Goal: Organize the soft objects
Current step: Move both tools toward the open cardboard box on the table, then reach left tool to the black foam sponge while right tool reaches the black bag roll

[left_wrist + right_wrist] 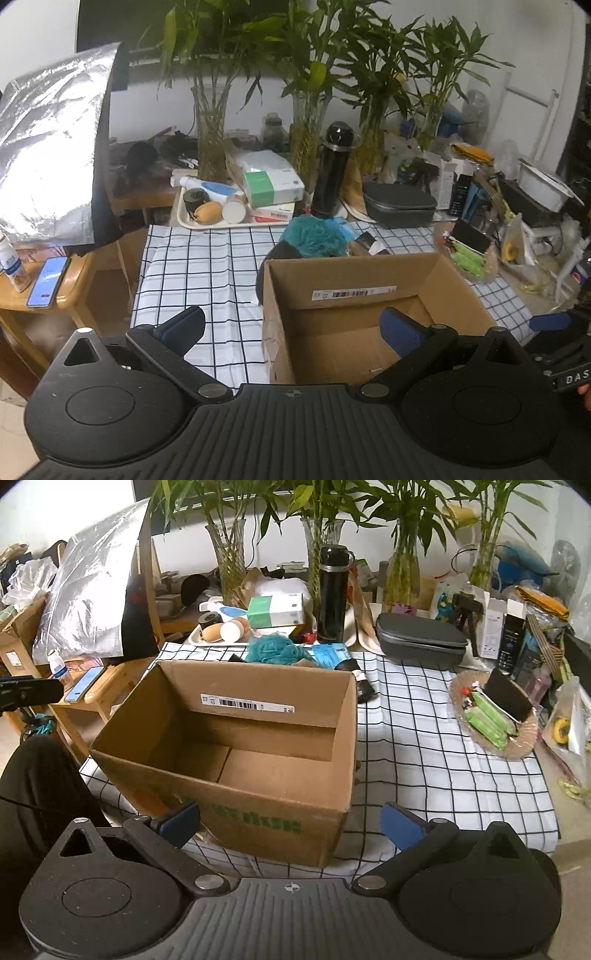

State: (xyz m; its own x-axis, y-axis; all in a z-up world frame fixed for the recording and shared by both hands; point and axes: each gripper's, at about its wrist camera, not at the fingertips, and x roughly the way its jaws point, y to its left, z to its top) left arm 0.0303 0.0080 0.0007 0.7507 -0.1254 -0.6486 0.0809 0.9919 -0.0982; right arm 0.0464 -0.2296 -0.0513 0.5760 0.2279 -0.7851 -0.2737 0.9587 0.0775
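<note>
The teal puff [272,649] sits on the checked cloth [436,753] just behind the box [258,805], up against its far wall. In the left view the puff [317,236] peeks over the box's back edge, with a dark soft thing [282,251] touching it on the left, half hidden. A blue packet [330,653] lies just beside the puff on the right.

The box [280,332] stands open and bare inside, a barcode label [246,703] on its inner far wall.

Left gripper [293,325] hangs over the box's near left corner, fingers [400,332] spread wide, nothing between them. Right gripper [290,821] hovers in front of the box's near wall, also spread wide and holding nothing. The right gripper shows at the edge of the left view too.

Behind the puff stands a black flask [333,594], upright. Left of it, a tray [207,640] crowded with small things, a green-and-white carton [275,610] at its right end. Right of the flask, a grey case [421,638], lid down. Vases of bamboo [226,554] line the back. A wicker plate [517,744] with green packs lies to the right, well apart from the box. A phone [48,281] rests on the side table [70,295] at left.
</note>
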